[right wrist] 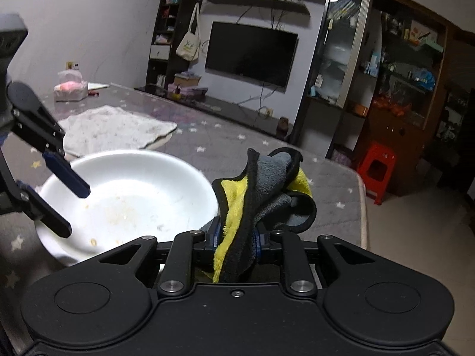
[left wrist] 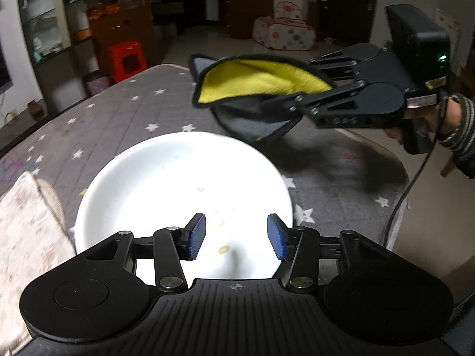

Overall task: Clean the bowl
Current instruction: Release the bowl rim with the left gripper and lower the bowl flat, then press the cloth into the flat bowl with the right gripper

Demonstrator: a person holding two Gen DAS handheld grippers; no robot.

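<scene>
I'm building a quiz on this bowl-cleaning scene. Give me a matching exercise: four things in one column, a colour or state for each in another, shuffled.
Things:
1. bowl
2. cloth
3. left tongs
4. stool

States:
A. red, on the floor
B. open, nothing between the pads
C. white, with food specks inside
D. yellow and grey, pinched in the right tongs

Pairs: 1-C, 2-D, 3-B, 4-A
</scene>
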